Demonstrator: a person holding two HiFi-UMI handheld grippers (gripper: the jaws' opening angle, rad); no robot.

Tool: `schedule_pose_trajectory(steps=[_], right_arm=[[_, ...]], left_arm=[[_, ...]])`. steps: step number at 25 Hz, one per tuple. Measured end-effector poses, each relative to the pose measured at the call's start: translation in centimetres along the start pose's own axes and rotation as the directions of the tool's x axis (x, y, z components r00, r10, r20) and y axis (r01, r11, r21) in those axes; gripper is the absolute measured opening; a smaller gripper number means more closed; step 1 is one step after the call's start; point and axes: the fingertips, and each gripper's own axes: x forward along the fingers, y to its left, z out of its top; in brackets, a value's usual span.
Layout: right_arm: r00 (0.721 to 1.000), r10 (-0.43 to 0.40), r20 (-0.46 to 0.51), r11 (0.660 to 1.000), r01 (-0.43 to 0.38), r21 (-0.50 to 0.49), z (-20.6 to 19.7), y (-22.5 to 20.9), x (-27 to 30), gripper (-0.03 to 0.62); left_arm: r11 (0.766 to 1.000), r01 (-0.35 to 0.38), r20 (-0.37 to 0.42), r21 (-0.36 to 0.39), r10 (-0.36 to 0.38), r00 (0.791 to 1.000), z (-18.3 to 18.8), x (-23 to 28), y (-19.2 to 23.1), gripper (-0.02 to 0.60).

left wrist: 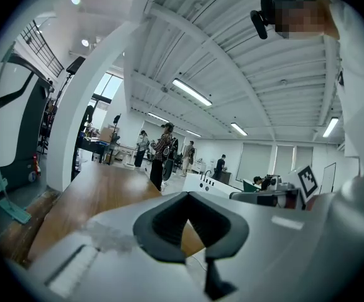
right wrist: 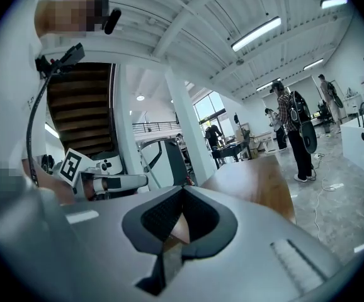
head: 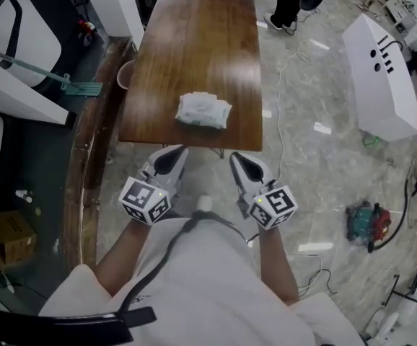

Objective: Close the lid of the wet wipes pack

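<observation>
Hovering short of the wooden table [head: 194,42], I am holding the left gripper [head: 177,152] and right gripper [head: 236,158] with jaws together, empty; the wet wipes pack [head: 203,110] is lying near the table's closest edge, ahead of both.

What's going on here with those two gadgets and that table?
A person stands at the near end of a wooden table, holding a set of tongs in each hand. The left tongs and right tongs are both shut and empty, just short of the table's edge. A white wet wipes pack lies on the table ahead of them, untouched. Its lid is too small here to tell whether it is open.
</observation>
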Motion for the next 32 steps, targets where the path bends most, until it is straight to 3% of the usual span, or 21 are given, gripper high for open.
schedule_pose_trajectory(steps=[14,24,32], right_arm=[[0.996,0.079,-0.035,0.997,-0.078,0.029,-0.5,-3.2,2.5,0.009],[0.998,0.048,-0.045,0.998,-0.047,0.035,-0.2,-5.6,7.1,0.009],[0.993,0.021,-0.116,0.999,-0.025,-0.031,-1.6,-7.8,12.7,0.009]], left_arm=[[0.998,-0.066,-0.03,-0.004,0.066,0.997,-0.2,3.1,1.5,0.003],[0.999,-0.049,-0.064,-0.002,0.049,0.997,-0.4,5.6,5.3,0.003],[0.998,-0.048,-0.105,-0.042,0.043,0.994,-2.4,8.2,10.2,0.003]])
